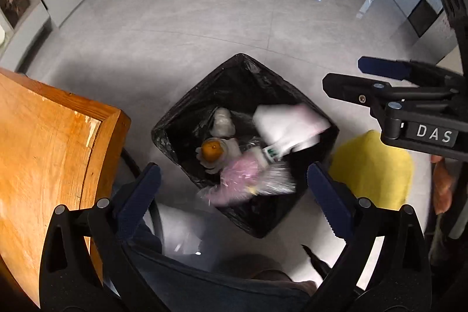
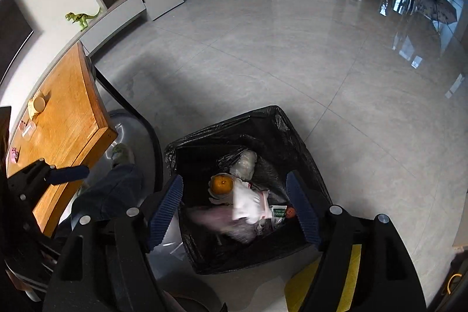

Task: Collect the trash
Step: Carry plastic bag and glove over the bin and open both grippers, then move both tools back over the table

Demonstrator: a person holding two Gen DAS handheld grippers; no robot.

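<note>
Grey floor tiles (image 2: 263,54) run far back through the room; at the left, the wooden desk (image 2: 70,113) carries a few small scraps, among them one pale cup (image 2: 39,103), the next pickings as I judge it. Right of the desk stands one black-lined trash bin (image 1: 242,72), holding an orange (image 1: 213,150), white paper (image 1: 288,122) and pink wrapping (image 1: 242,170). Both tongs hang over it, wide and empty: left tongs (image 1: 232,195), right tongs (image 2: 238,209). Being nearer the desk, the left should reach leftward first.
</note>
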